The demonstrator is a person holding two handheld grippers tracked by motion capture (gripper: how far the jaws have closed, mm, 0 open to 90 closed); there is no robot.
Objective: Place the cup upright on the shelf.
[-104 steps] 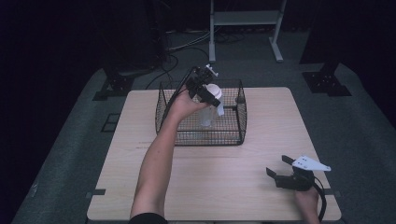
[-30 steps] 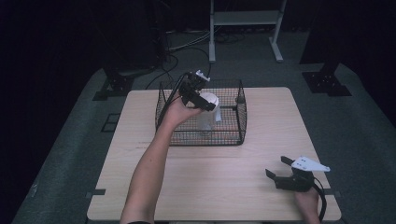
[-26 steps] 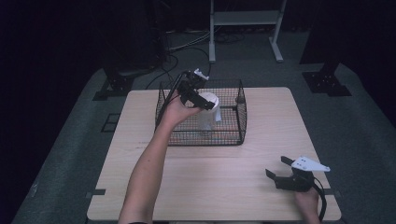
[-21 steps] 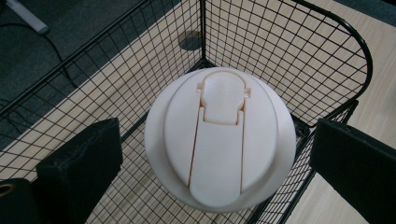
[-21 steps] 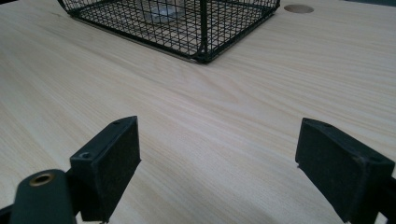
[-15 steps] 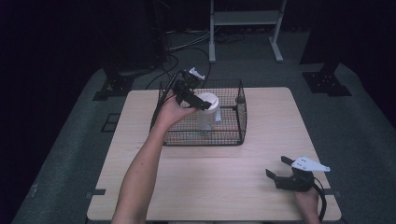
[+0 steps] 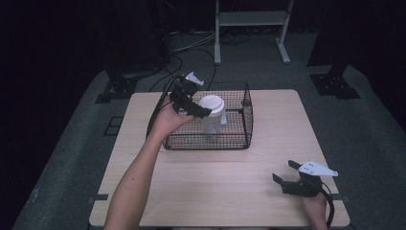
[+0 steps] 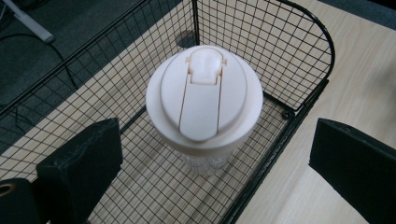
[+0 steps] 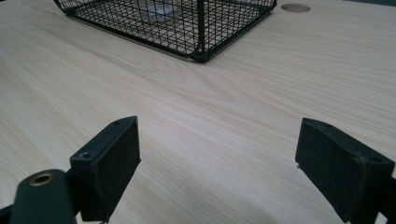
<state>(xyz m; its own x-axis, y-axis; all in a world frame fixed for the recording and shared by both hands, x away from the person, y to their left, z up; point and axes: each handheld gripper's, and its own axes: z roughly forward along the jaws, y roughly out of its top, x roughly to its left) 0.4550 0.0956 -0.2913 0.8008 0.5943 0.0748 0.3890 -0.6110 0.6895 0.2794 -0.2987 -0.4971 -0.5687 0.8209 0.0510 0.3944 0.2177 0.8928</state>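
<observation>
Nothing to read here: the cup (image 8: 204, 105) lid is plain, the basket (image 7: 246, 120) bears no label, and the table (image 9: 243, 116) carries no markings.

Black wire-mesh basket (image 7: 225, 136) sits at the pale wooden table's (image 7: 230, 191) far edge, open on top; its walls block side entry. Inside, a clear plastic cup w/ white flip lid (image 8: 204, 100) stands upright mid-floor, w/ room all round it. Table's near half bare, free to cross.
</observation>
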